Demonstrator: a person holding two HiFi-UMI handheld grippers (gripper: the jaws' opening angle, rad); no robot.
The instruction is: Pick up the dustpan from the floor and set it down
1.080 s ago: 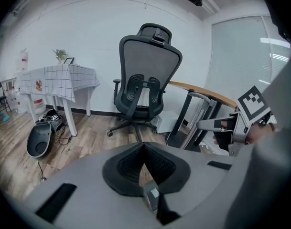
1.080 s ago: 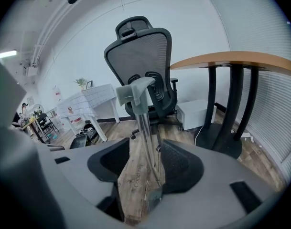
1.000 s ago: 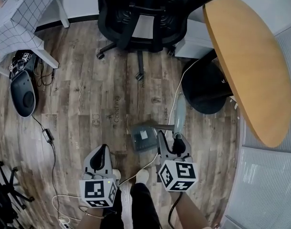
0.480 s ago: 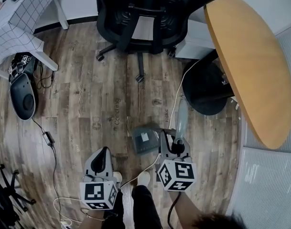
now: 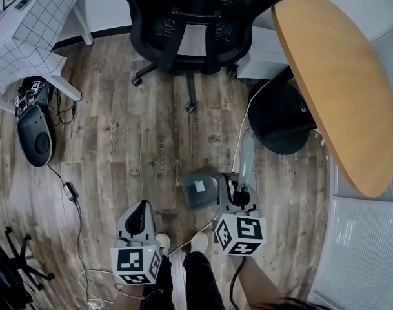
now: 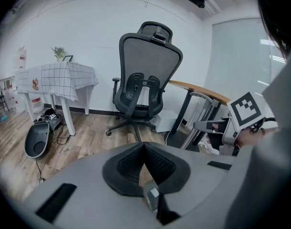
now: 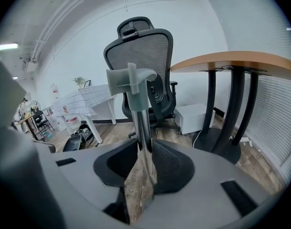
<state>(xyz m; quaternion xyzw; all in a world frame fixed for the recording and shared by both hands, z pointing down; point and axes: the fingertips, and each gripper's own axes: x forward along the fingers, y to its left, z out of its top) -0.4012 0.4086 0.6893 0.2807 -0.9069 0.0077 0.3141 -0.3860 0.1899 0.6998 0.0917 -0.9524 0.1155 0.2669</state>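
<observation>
Dustpan [image 5: 199, 190] getting grabbed by its handle [image 7: 141, 123]

Right gripper [image 5: 233, 191] is squeezing its fingers [image 7: 171, 163] on the upright handle, having just been closing in around it. Pan end is sitting low by the wood floor [image 5: 119, 134], just ahead of the person's shoes [image 5: 199, 241] and well apart from the office chair [image 5: 190, 24]. Left gripper [image 5: 139, 213] is hovering off to the side, fingers pressed together with nothing between them.

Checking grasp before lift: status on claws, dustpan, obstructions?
Left claw shut, empty. Right claw has just been closing, now gripping dustpan by its handle. White cable alongside; office chair ahead.
</observation>
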